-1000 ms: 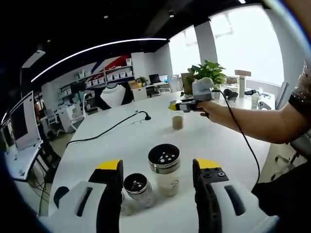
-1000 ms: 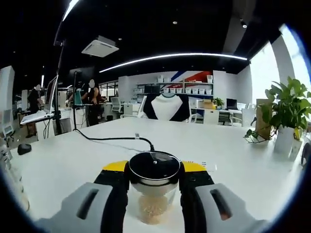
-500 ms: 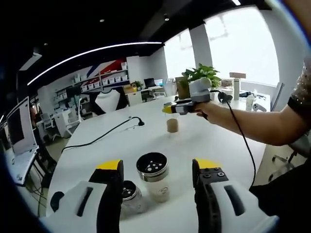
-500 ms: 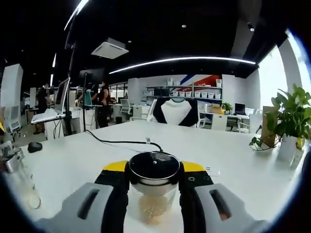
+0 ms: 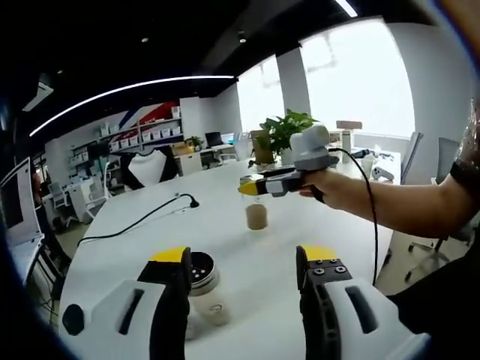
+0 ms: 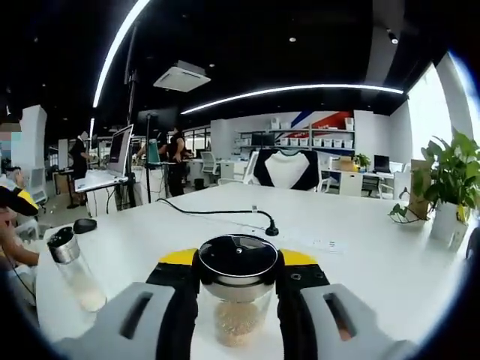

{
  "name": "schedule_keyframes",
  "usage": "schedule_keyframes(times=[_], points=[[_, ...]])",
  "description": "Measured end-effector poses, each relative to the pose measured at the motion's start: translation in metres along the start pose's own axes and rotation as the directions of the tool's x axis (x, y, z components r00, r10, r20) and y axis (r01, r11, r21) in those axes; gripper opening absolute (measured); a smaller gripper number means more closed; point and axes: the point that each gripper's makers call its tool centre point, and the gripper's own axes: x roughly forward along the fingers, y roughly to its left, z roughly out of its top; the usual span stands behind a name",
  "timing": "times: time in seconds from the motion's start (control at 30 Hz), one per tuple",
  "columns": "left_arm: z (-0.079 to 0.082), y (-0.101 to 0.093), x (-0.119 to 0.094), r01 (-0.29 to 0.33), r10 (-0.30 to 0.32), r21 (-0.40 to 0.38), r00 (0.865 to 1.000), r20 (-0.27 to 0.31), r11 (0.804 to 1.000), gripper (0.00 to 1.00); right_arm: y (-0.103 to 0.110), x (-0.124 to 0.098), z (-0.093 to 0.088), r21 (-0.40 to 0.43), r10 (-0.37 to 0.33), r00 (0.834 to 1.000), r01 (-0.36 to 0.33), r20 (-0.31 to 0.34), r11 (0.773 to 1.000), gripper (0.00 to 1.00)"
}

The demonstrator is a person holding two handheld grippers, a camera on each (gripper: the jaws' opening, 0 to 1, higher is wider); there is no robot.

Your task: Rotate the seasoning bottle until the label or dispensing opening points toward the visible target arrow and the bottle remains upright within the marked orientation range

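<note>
One claw-gripped seasoning bottle (image 6: 237, 296) close-up

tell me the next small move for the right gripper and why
Probably keep turning the seasoning bottle slowly about its upright axis without loosening the grip. The right gripper is shut on it just under the black lid, the bottle stands upright on the white table, and no label or target arrow is visible.

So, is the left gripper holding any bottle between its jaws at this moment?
No, the left gripper is open, and the white bottle stands on the table beside its left jaw, not between the jaws.
</note>
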Motion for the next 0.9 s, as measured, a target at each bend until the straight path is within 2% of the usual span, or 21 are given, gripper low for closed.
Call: schedule_keyframes(times=[0.1, 0.27, 0.33, 0.5, 0.73, 0.9], points=[[0.000, -0.005, 0.001, 0.013, -0.013, -0.002, 1.000, 0.004, 1.000, 0.60, 0.012, -0.017, -0.002, 0.005, 0.010, 1.000, -0.010, 0.003, 1.000, 0.37], [0.000, -0.024, 0.008, 0.069, -0.068, -0.013, 0.998, 0.009, 0.998, 0.59, 0.036, -0.044, -0.001, 0.032, 0.044, 0.999, -0.045, 0.020, 0.998, 0.37], [-0.002, -0.039, 0.017, 0.119, -0.119, -0.020, 0.993, 0.009, 0.993, 0.58, 0.052, -0.059, 0.001, 0.032, 0.078, 0.997, -0.079, 0.026, 0.996, 0.37], [-0.010, -0.057, 0.030, 0.176, -0.176, -0.027, 0.984, -0.003, 0.984, 0.57, 0.080, -0.084, 0.005, 0.041, 0.157, 0.987, -0.159, 0.034, 0.986, 0.37], [-0.020, -0.068, 0.042, 0.224, -0.225, -0.013, 0.974, -0.040, 0.974, 0.57, 0.114, -0.116, 0.013, 0.066, 0.260, 0.964, -0.263, 0.053, 0.962, 0.37], [-0.016, -0.080, 0.048, 0.278, -0.278, 0.008, 0.960, -0.038, 0.961, 0.57, 0.136, -0.132, 0.022, 0.094, 0.337, 0.939, -0.343, 0.074, 0.935, 0.37]])
